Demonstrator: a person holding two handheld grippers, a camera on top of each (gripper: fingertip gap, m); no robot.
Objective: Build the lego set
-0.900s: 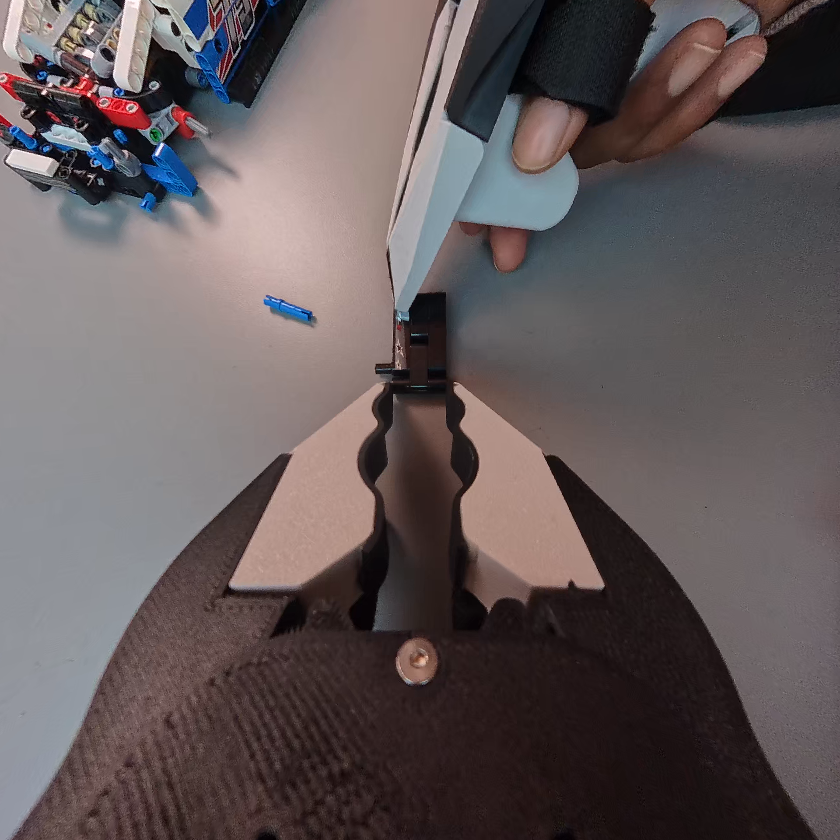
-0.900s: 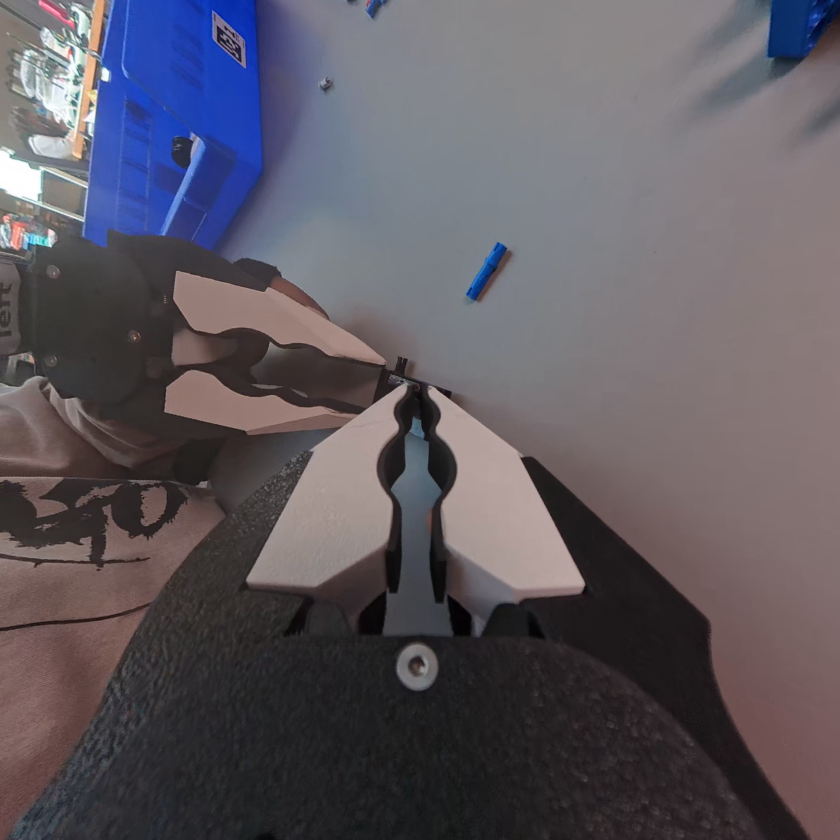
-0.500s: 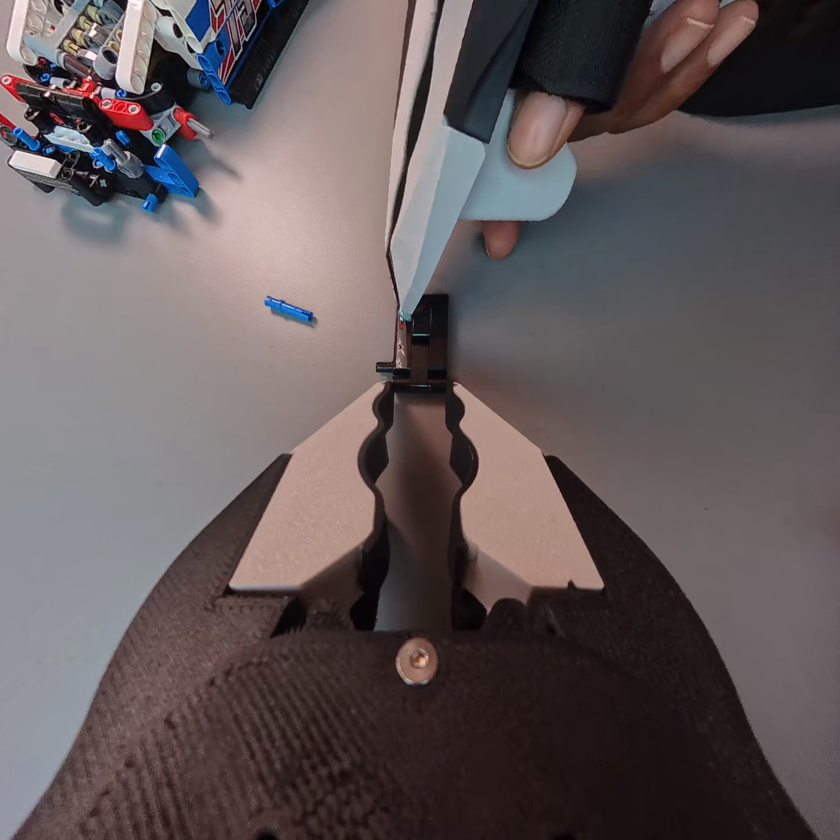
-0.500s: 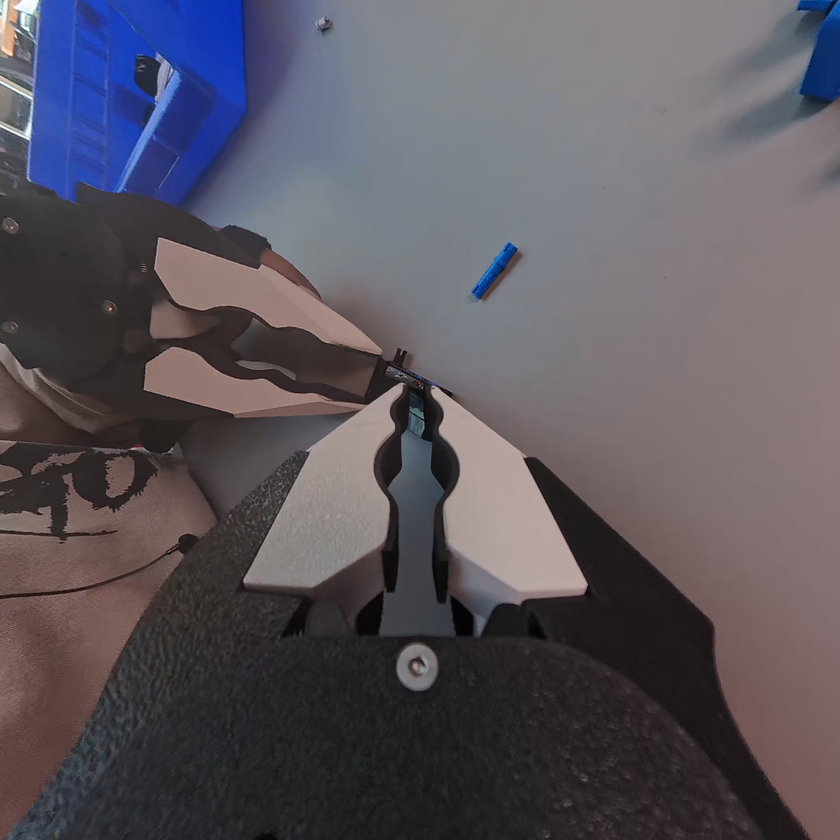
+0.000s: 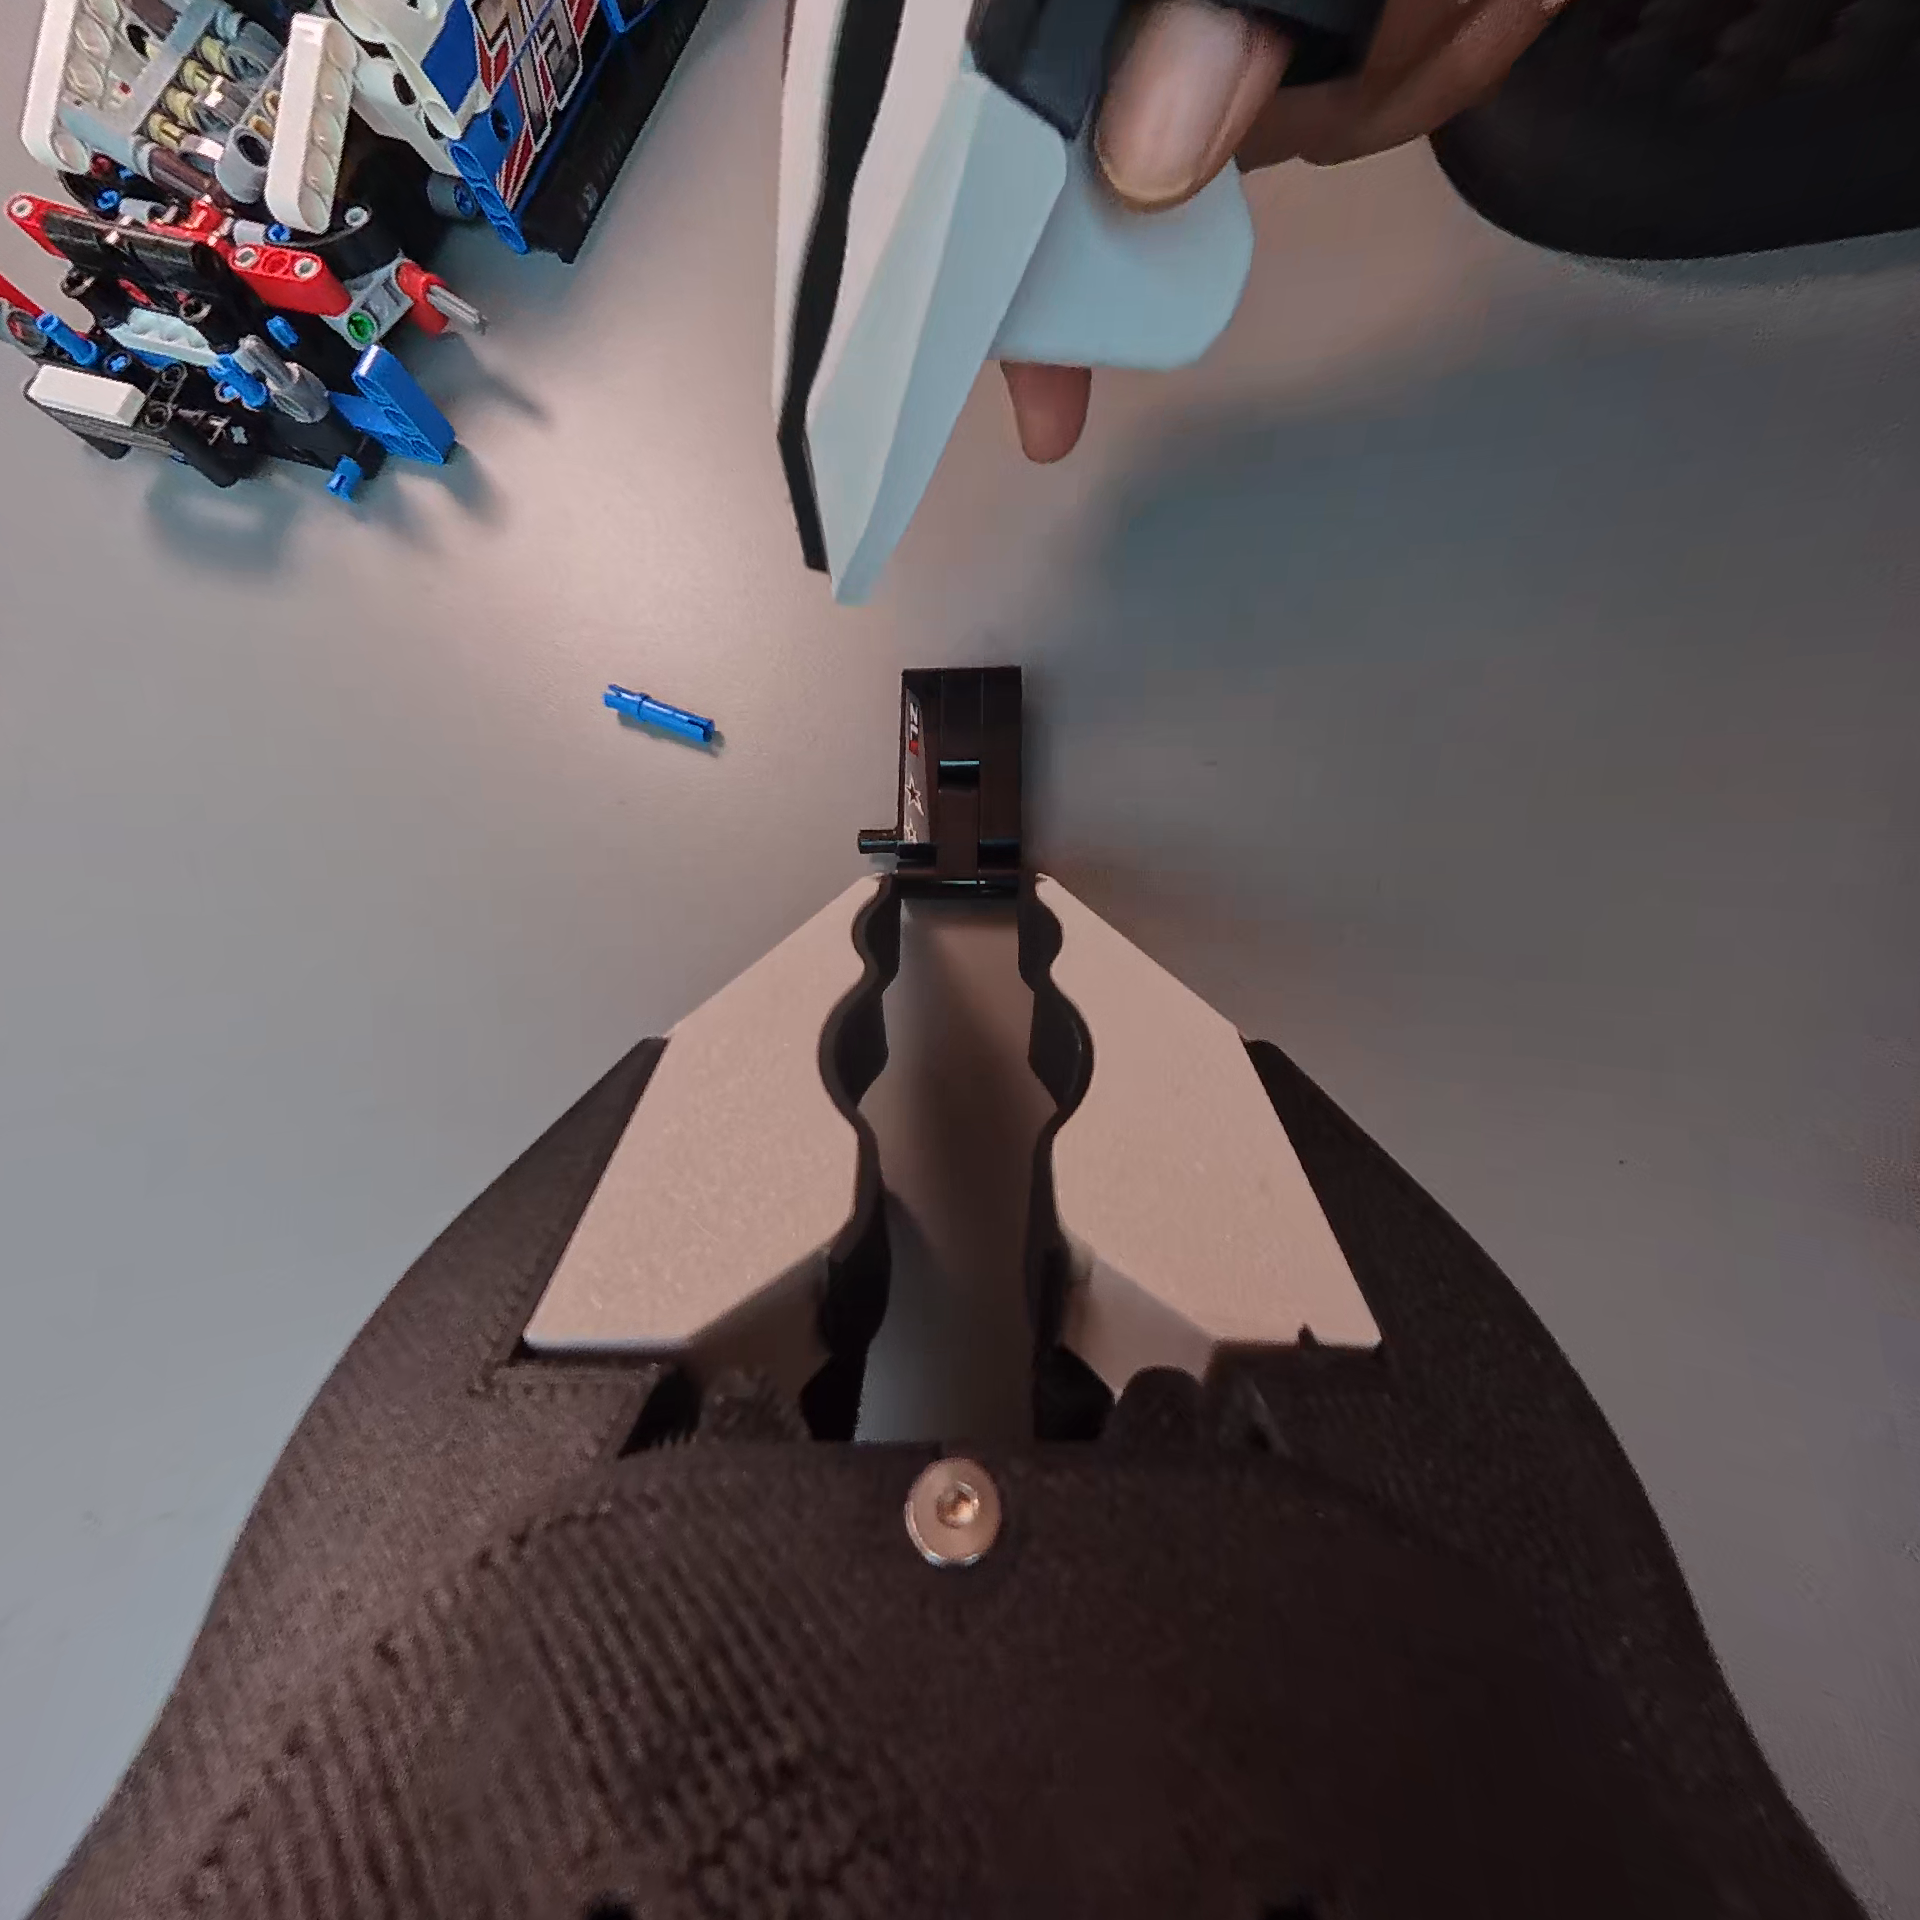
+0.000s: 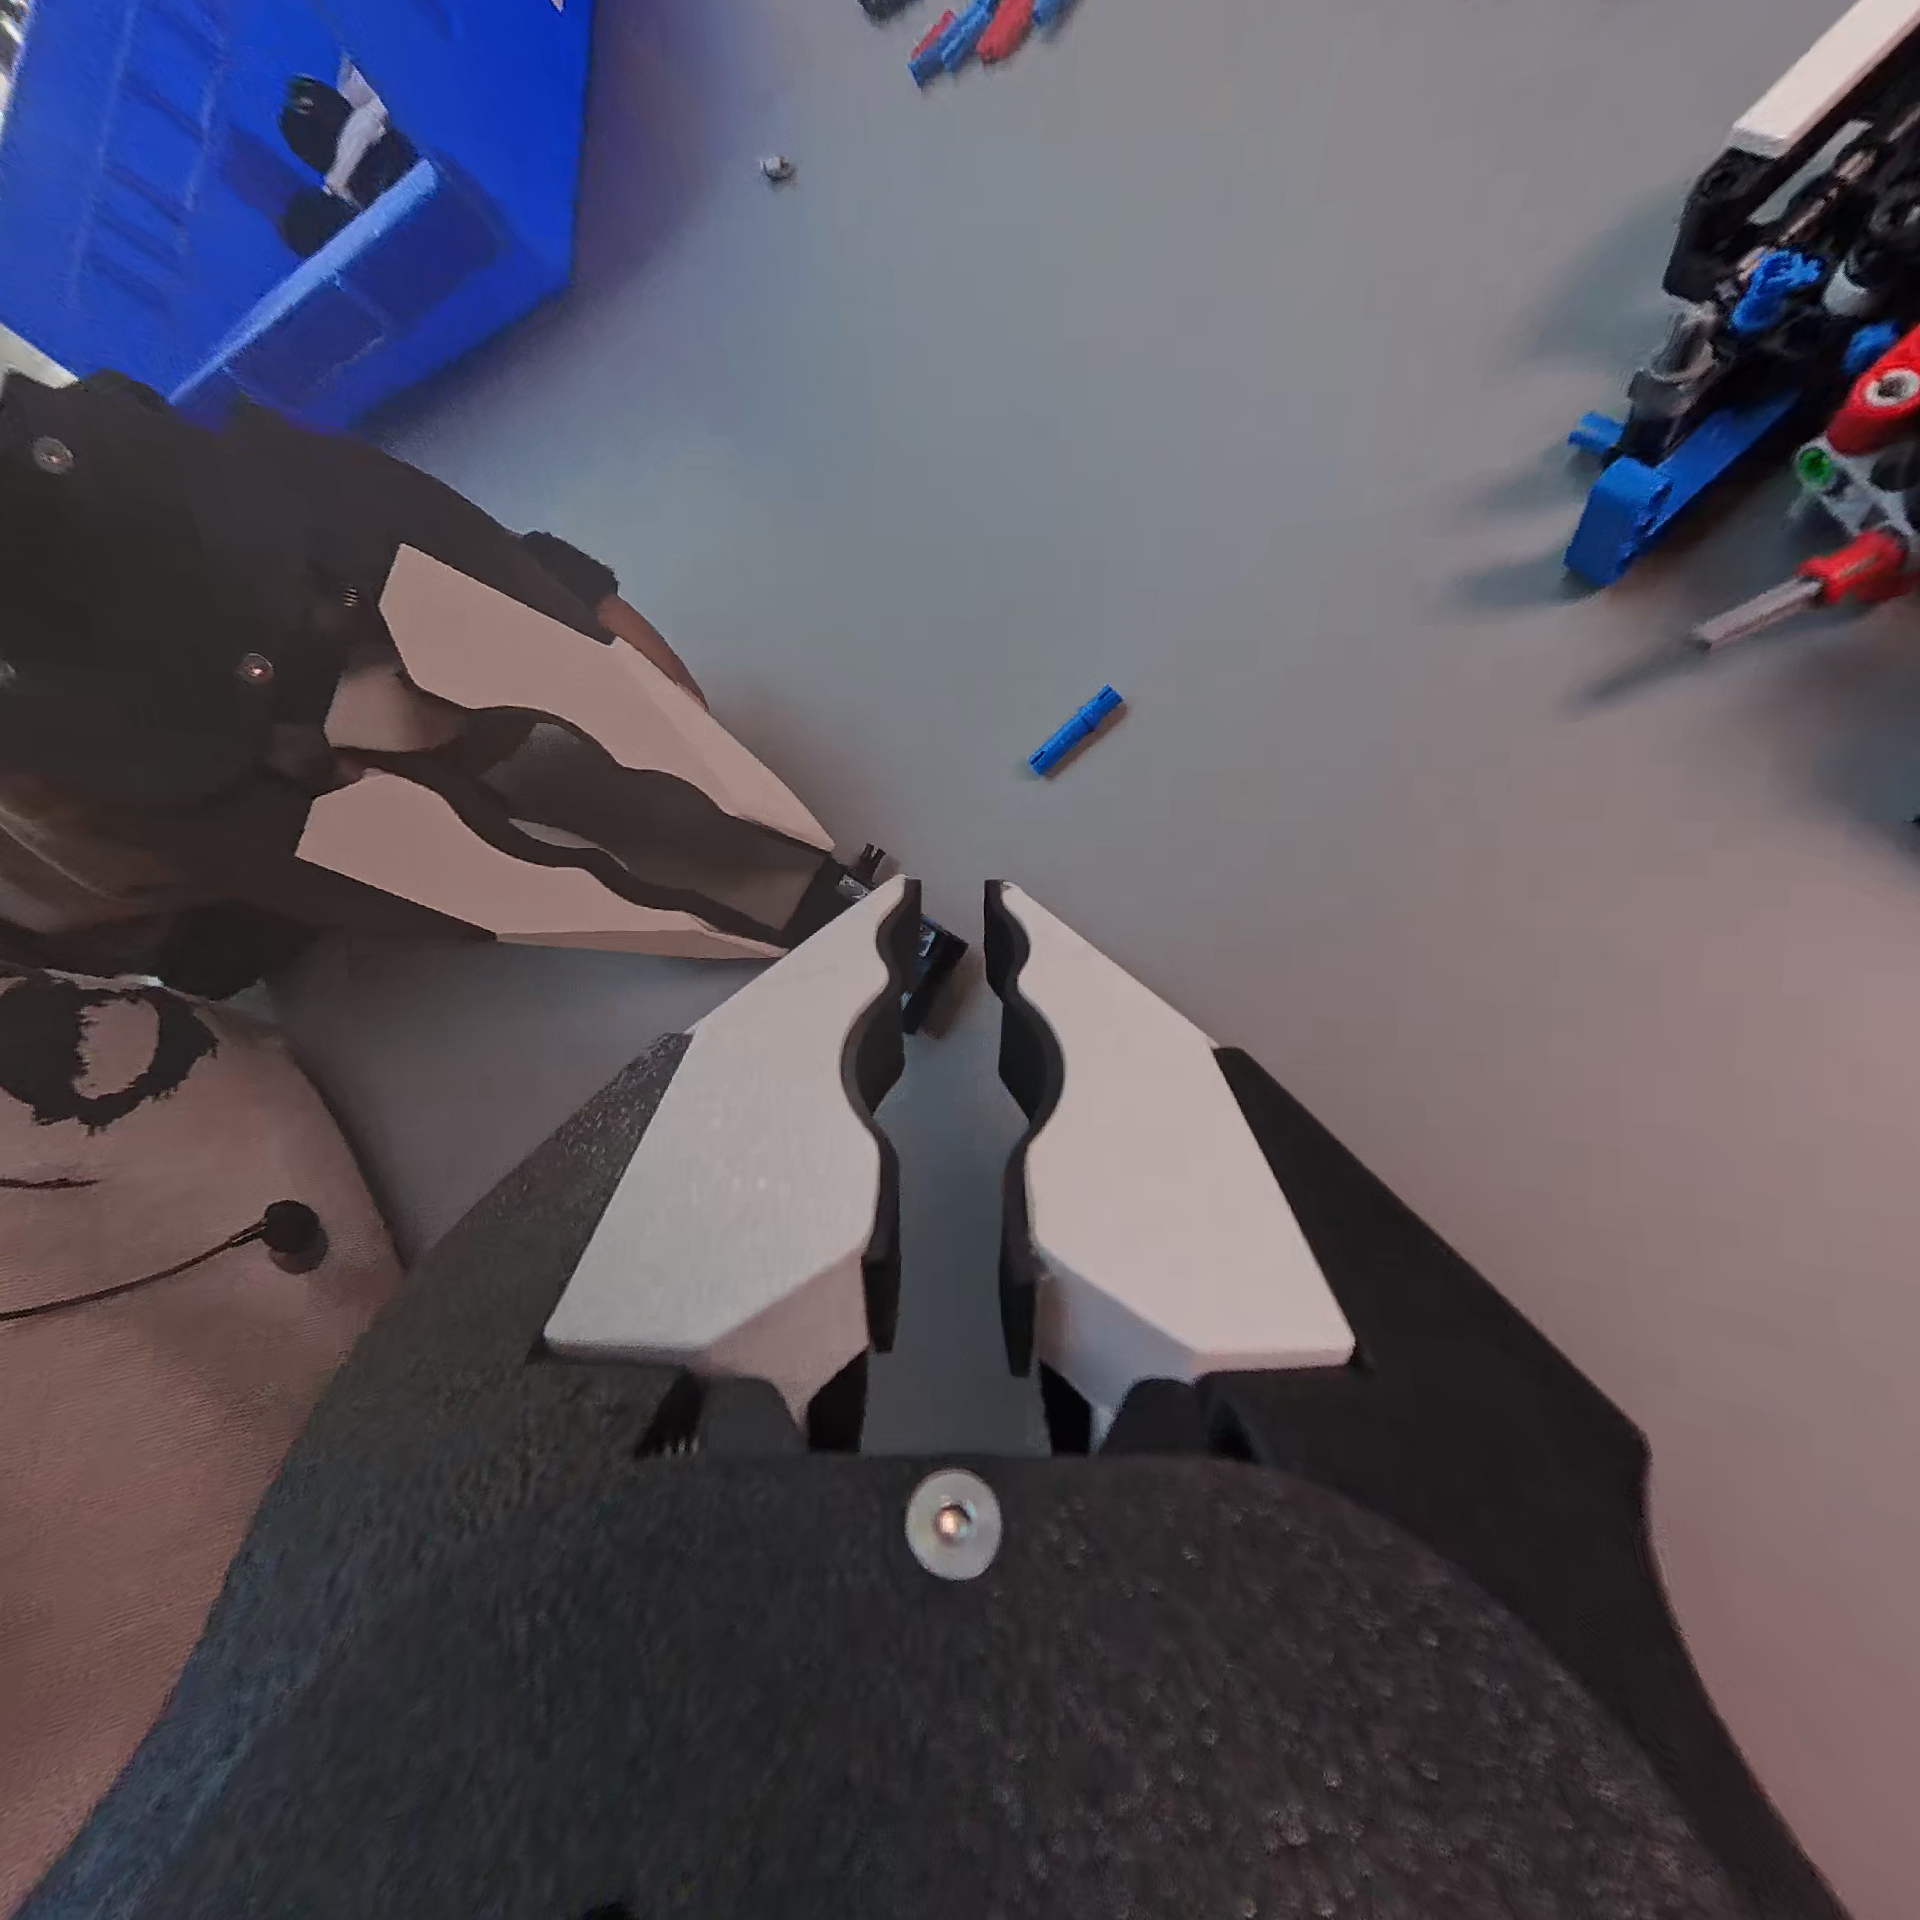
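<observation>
Where both grippers met on it half a second ago, the black lego piece (image 5: 961, 774) is now clamped only at the tips of the left gripper (image 5: 958, 881), projecting straight ahead above the grey table (image 5: 1455, 831). The right gripper (image 6: 951, 885) has released it and drawn back; its jaws stand narrowly parted, empty, the piece just beyond its left finger. A blue pin (image 5: 660, 714) lies left of the left gripper's tips; the partly built model (image 5: 249, 229) sits farther left.

Black piece (image 5: 961, 774), blue pin (image 5: 659, 715), grey table (image 5: 1455, 831), blue bin (image 6: 260, 187).
</observation>
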